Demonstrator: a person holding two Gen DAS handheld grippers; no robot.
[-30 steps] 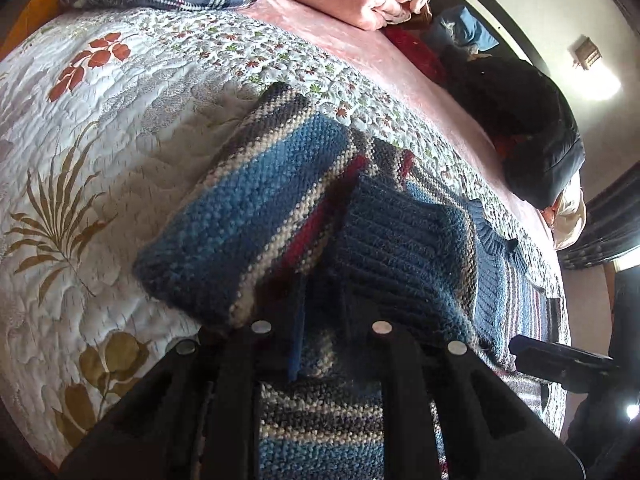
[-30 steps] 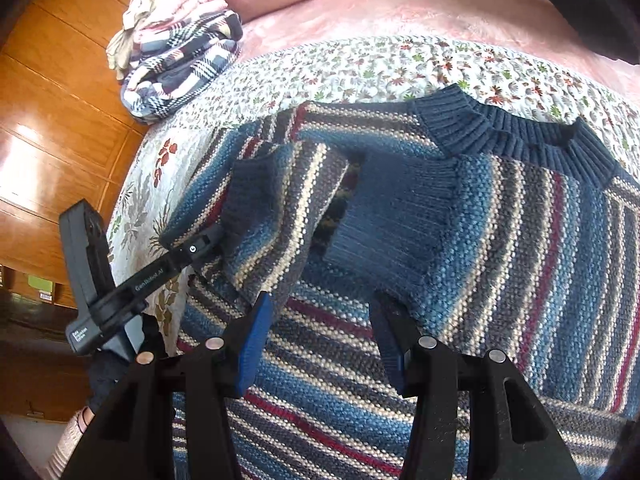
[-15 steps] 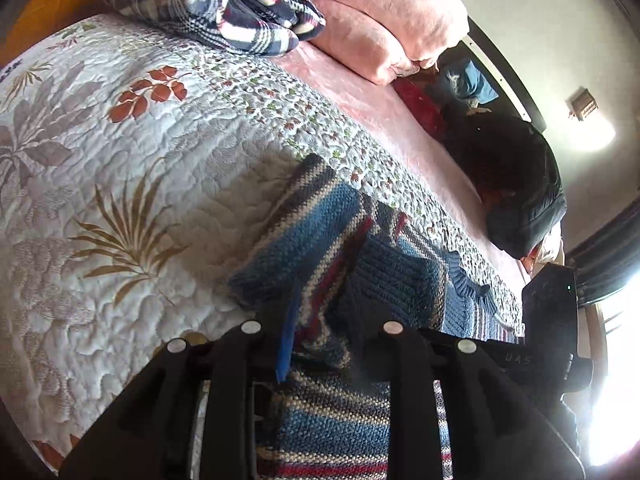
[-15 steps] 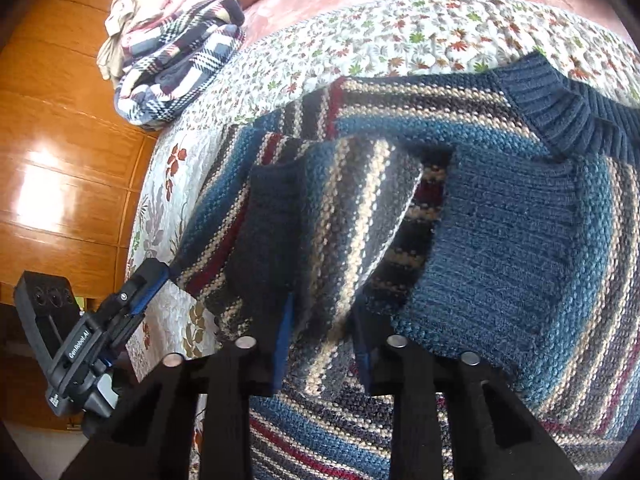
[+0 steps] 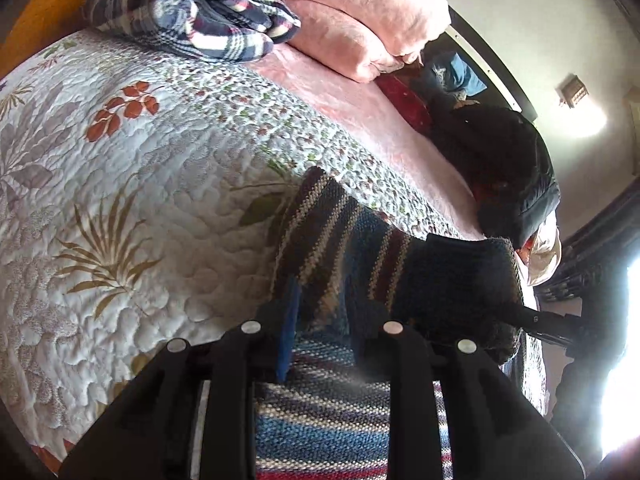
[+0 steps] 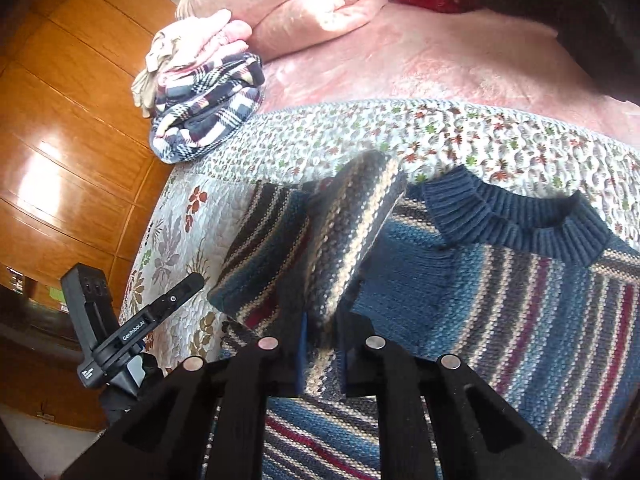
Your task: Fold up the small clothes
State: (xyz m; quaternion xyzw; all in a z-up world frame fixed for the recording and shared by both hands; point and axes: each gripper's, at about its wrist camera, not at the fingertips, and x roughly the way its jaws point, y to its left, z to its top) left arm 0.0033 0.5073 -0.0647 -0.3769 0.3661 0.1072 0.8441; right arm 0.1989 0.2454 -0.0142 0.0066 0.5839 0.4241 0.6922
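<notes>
So the striped sweater (image 6: 520,300) is lying flat on the quilt (image 5: 140,200) on the bed, collar (image 6: 516,220) toward the pillows (image 6: 304,4). The right gripper (image 6: 320,360) has its fingers (image 6: 298,356) squeezed nearly together on the sleeve (image 6: 348,232), which stands up off the sweater body in a narrow folded ridge between them. Definitely a firm pinch there, knit bunched right in the gap.

The left gripper (image 5: 320,340) is lower on the same garment. Its fingers (image 5: 286,336) sit a bit wider apart with a raised bit of the sweater (image 5: 320,432) in front of and between them; it looks like they're gripping it, though the fabric is dark there and the contact itself is hard to make out. From the right view the left gripper (image 6: 160,312) hangs just off the sweater's edge over the quilt.

A folded plaid blanket (image 5: 192,8) sits up by the pillows, well apart from the sweater.
</notes>
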